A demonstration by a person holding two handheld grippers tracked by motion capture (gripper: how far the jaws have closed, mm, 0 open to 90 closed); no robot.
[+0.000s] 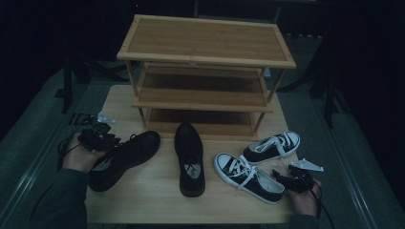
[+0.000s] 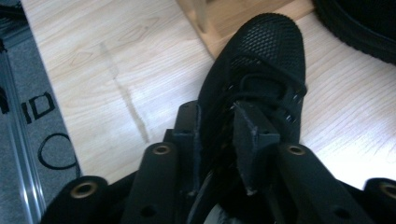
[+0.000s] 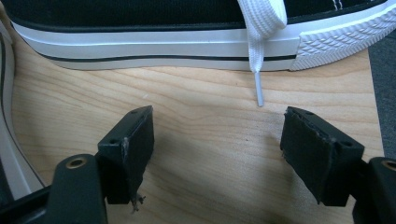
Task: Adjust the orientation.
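In the high view, the left hand-held gripper [image 1: 98,136] sat at the heel of a black shoe [image 1: 125,159] near the left edge of the wooden worktop [image 1: 157,205]. A second black shoe [image 1: 189,159] lay just right of it, toe toward the three-tier wooden shoe rack [image 1: 206,56], whose shelves held nothing. Two black-and-white sneakers [image 1: 260,164] lay by the right edge, the right hand-held gripper [image 1: 292,180] just beside the nearer one. Grey floor surrounded the worktop; the room beyond was dark.

In the left gripper view, the left hand-held gripper [image 2: 217,140] pinched the black shoe [image 2: 261,60] by its collar, bare worktop to the left.

In the right gripper view, the right hand-held gripper [image 3: 217,144] stood spread over bare wood, apart from the sneaker's white sole [image 3: 154,46] and dangling lace [image 3: 259,42].
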